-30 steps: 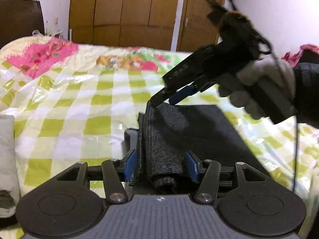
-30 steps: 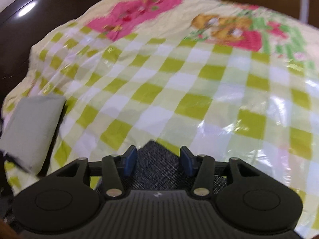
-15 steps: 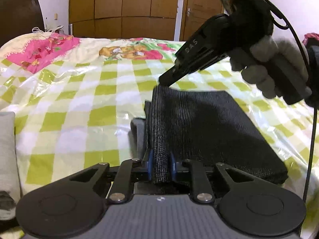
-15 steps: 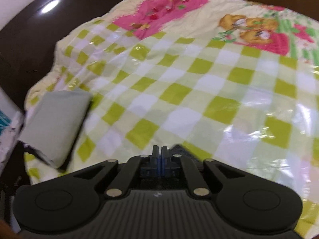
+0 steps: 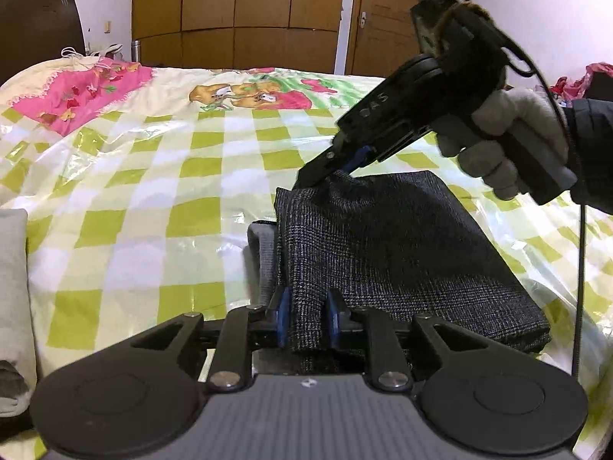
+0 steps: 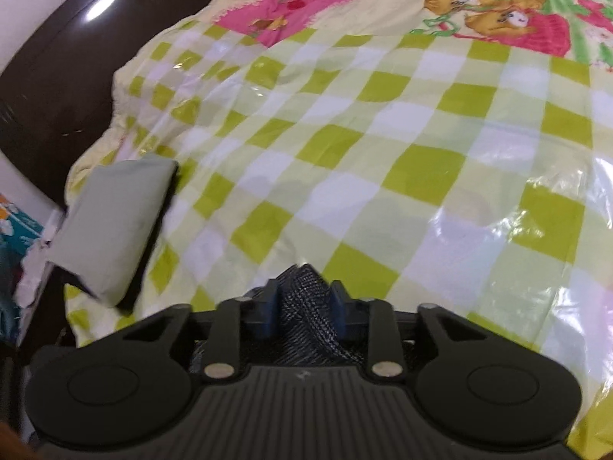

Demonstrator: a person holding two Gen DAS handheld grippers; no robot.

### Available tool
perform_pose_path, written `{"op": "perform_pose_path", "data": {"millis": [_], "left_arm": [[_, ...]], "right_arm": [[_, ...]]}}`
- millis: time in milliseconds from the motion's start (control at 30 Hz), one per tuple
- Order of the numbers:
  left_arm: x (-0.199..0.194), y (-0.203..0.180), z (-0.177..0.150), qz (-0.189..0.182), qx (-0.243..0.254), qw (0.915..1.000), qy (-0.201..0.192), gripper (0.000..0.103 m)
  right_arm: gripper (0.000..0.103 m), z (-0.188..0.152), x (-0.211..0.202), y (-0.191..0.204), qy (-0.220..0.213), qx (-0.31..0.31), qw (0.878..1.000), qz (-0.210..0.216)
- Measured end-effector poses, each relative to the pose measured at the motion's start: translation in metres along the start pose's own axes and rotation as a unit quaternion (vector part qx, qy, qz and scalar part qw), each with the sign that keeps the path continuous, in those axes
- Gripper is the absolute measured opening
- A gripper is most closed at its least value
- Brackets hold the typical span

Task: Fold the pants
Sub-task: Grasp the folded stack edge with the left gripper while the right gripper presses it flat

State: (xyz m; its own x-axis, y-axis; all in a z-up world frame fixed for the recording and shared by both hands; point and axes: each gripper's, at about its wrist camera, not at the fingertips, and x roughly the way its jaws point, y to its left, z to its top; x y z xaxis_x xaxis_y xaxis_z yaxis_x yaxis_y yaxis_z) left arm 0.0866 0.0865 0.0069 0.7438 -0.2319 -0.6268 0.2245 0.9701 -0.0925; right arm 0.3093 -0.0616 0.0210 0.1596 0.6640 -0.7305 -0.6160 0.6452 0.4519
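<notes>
Dark grey checked pants [image 5: 383,249] lie folded on the checked bed cover [image 5: 153,191]. My left gripper [image 5: 306,303] is shut on the near fold, its blue pads pressing the cloth from both sides. A gloved hand [image 5: 505,149] holds my right gripper [image 5: 337,166] at the far left corner of the pants, where the cloth rises to a small peak. In the right wrist view that corner [image 6: 302,306] bunches between the pads of the right gripper [image 6: 302,295], whose jaws are opening while the cloth still touches both. A lighter grey layer [image 5: 264,253] shows at the left edge.
A folded pale grey garment [image 6: 115,226] lies at the left edge of the bed, also seen as a pale strip [image 5: 11,287]. A dark headboard [image 6: 57,57] borders the bed. Wooden wardrobe doors [image 5: 249,11] stand behind it.
My left jaws closed on the near fold and stayed there. The right jaws closed on the far corner, then widened a little with cloth between them, and that gripper sank slightly.
</notes>
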Motion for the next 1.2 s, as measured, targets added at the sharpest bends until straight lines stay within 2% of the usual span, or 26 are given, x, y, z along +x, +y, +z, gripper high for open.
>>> {"op": "perform_pose_path", "data": {"millis": [33, 200, 333, 400, 600, 733, 867, 933, 1033, 1133, 1200], "left_arm": [[-0.001, -0.001, 0.0, 0.0, 0.001, 1.0, -0.001, 0.032], [-0.016, -0.003, 0.002, -0.008, -0.006, 0.9999, -0.013, 0.027], [-0.029, -0.001, 0.0, -0.002, -0.02, 0.9993, -0.03, 0.027], [-0.025, 0.005, -0.007, 0.0, -0.036, 0.9991, -0.022, 0.027], [-0.014, 0.02, -0.024, 0.01, -0.072, 0.9974, -0.001, 0.027], [-0.009, 0.02, -0.025, 0.008, -0.066, 0.9978, 0.009, 0.027], [-0.007, 0.018, -0.026, 0.019, -0.059, 0.998, 0.013, 0.027], [-0.008, 0.015, -0.026, 0.025, -0.052, 0.9983, 0.013, 0.027], [-0.01, 0.007, -0.026, 0.03, -0.031, 0.9989, 0.015, 0.028], [-0.016, 0.003, -0.022, 0.036, -0.035, 0.9986, 0.015, 0.033], [-0.024, 0.003, -0.021, 0.039, -0.043, 0.9982, 0.016, 0.036]], "right_arm": [[0.016, -0.001, -0.004, 0.002, -0.002, -0.002, 1.0, 0.003], [0.011, -0.006, -0.034, 0.027, -0.043, -0.015, 0.999, -0.007], [0.01, 0.002, -0.054, 0.051, -0.078, -0.021, 0.997, 0.004], [0.009, 0.005, -0.045, 0.059, -0.08, -0.027, 0.996, 0.007], [0.01, 0.0, 0.026, 0.077, -0.068, -0.012, 0.998, 0.003], [0.01, -0.003, 0.056, 0.085, -0.065, -0.012, 0.998, 0.009], [0.012, -0.013, 0.088, 0.088, -0.048, -0.028, 0.998, -0.02], [0.013, -0.015, 0.095, 0.085, -0.05, -0.017, 0.998, -0.022], [0.015, -0.019, 0.097, 0.094, -0.055, -0.032, 0.997, -0.034], [0.029, -0.021, 0.094, 0.099, -0.059, -0.027, 0.998, -0.024], [0.031, -0.019, 0.085, 0.103, -0.067, -0.026, 0.997, -0.017]]}}
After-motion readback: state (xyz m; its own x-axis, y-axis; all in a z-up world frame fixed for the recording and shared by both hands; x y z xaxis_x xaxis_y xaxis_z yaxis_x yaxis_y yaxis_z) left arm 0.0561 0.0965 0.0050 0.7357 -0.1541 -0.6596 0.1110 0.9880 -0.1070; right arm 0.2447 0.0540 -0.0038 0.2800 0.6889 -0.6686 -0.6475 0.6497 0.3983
